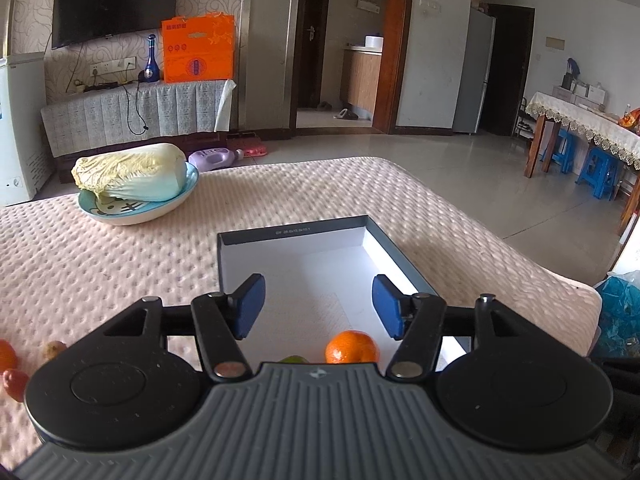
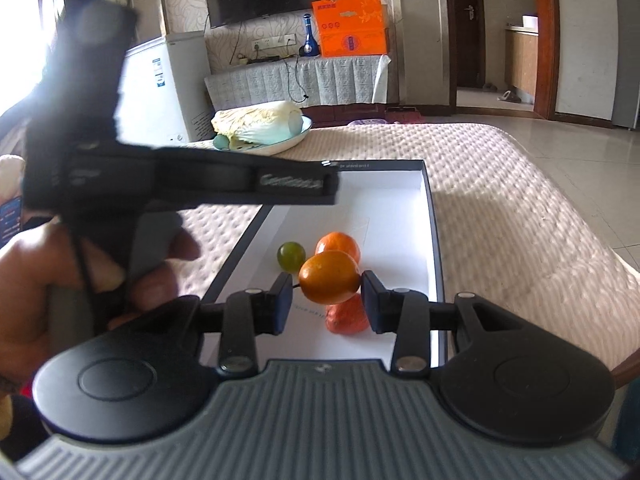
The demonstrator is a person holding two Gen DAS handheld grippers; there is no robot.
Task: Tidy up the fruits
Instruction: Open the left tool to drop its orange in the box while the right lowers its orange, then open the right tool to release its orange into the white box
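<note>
My left gripper [image 1: 319,306] stands open over the near end of a shallow box [image 1: 292,232] with a white inside, nothing between its blue pads [image 1: 250,306]. Below it in the box lie a tangerine [image 1: 352,346] and the top of a green fruit [image 1: 294,359]. My right gripper [image 2: 327,282] is shut on a small orange fruit [image 2: 330,278], held above the box [image 2: 438,260]. Under it rest a tangerine [image 2: 338,246], a green grape [image 2: 291,256] and an orange-red fruit [image 2: 347,316]. Loose fruits [image 1: 14,384] lie left of the box.
A cabbage [image 1: 128,172] rests on a blue plate [image 1: 132,216] at the far left of the pink padded table. A person's hand [image 2: 24,300] holds the blurred left gripper [image 2: 328,188] left of the box. A blue bag [image 1: 618,312] hangs past the table's right edge.
</note>
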